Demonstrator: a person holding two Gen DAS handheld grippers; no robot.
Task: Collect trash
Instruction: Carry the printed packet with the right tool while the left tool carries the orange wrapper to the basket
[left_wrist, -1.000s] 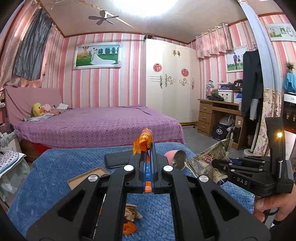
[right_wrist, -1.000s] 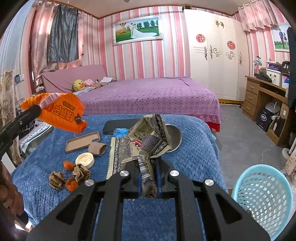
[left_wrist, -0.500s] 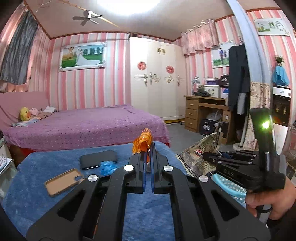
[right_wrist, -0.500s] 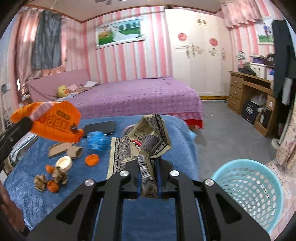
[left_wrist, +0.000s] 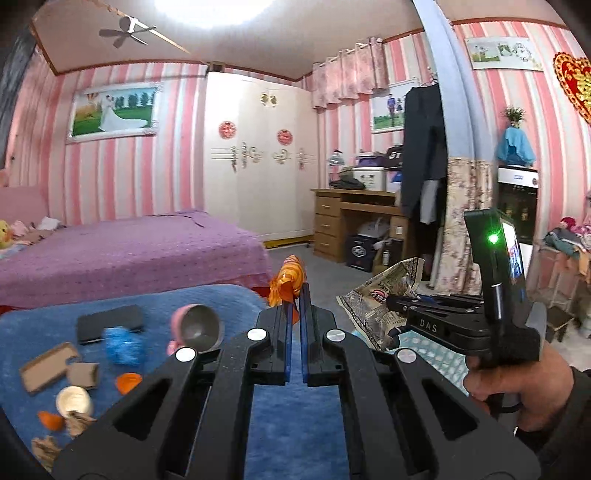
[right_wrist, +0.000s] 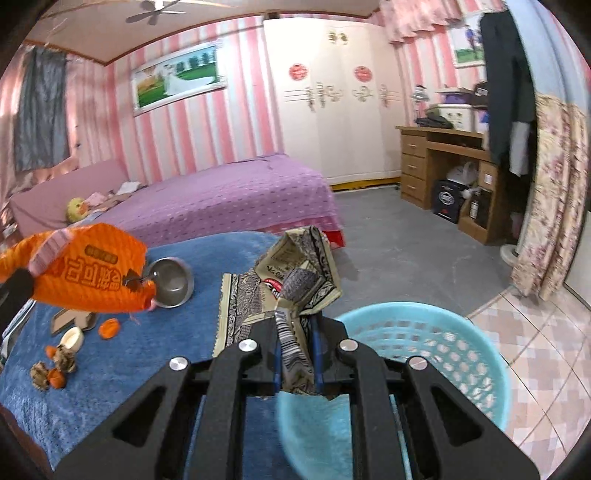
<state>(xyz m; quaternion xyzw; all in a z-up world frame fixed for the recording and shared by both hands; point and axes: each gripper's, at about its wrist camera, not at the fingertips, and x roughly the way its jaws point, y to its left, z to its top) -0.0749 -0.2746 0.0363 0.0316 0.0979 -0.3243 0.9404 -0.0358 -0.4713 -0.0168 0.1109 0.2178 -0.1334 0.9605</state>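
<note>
With your right gripper (right_wrist: 295, 345) pinching the crumpled newspaper (right_wrist: 295, 269) just above the blue basket (right_wrist: 436, 354), your left gripper (left_wrist: 294, 306), clamped on the orange wrapper (left_wrist: 288, 280), sits farther over the table.

An orange wrapper (right_wrist: 88, 273), a black-patterned beige wrapper (right_wrist: 291, 280), a light-blue basket (right_wrist: 443, 354) and a blue cover (right_wrist: 147, 354) were recorded.

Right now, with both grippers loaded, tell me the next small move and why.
Probably carry the right gripper a little further over the light blue basket and open it there. It is shut on the crumpled patterned wrapper, which hangs at the basket's near rim rather than squarely above the opening. The left gripper, shut on the orange snack bag, is above the blue blanket, so it should follow.
</note>
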